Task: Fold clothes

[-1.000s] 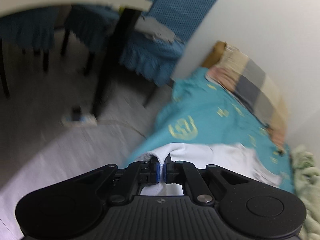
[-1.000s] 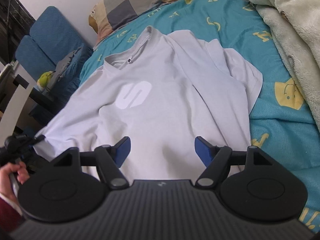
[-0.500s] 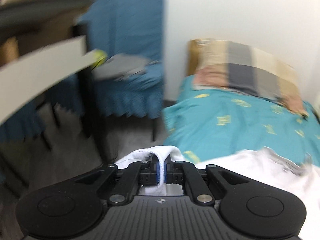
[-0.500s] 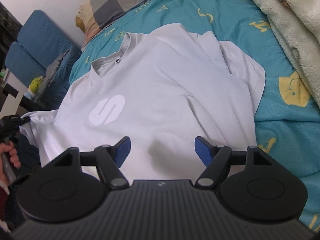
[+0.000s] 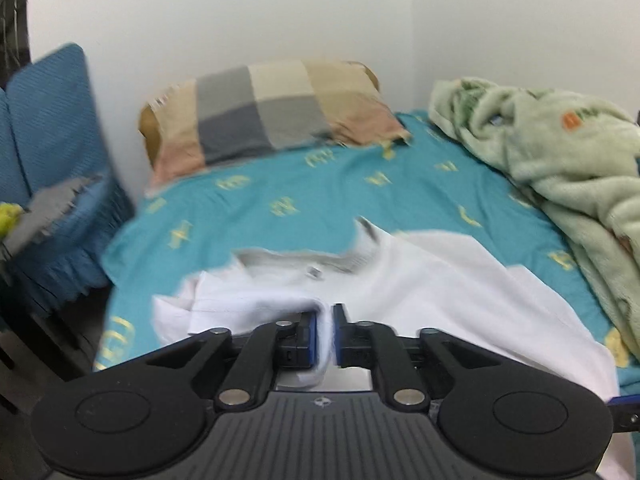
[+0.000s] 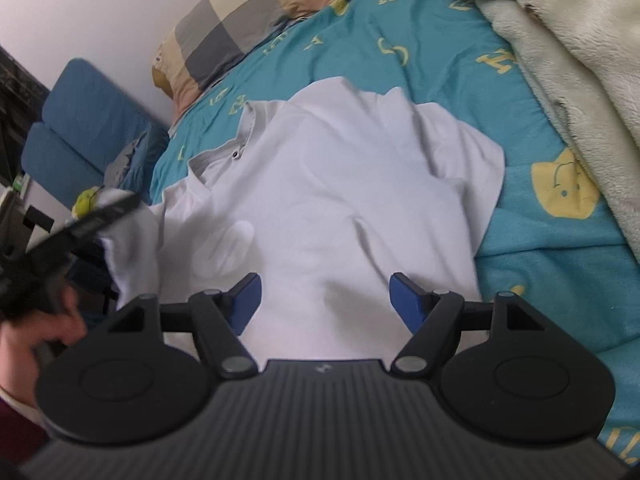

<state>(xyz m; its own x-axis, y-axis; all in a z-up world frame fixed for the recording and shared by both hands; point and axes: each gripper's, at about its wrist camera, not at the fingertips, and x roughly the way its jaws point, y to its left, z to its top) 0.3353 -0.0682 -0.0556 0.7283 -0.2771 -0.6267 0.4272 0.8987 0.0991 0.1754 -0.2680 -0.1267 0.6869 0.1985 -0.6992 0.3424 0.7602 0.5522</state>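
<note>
While the left gripper (image 5: 325, 334) pinches what looks like a sleeve of the shirt (image 6: 340, 200) spread on the bed (image 6: 560, 264), the wide-open right gripper (image 6: 325, 294) pins nothing, so the body may drag.

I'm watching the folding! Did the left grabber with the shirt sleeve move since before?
Yes. The left gripper, shut on the white shirt, swung from the chair side toward the bed: the plaid pillow now sits straight ahead.

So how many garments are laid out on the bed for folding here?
1: a white T-shirt spread on the teal bedsheet, one sleeve pinched in the left gripper. The green blanket could hide more.
</note>
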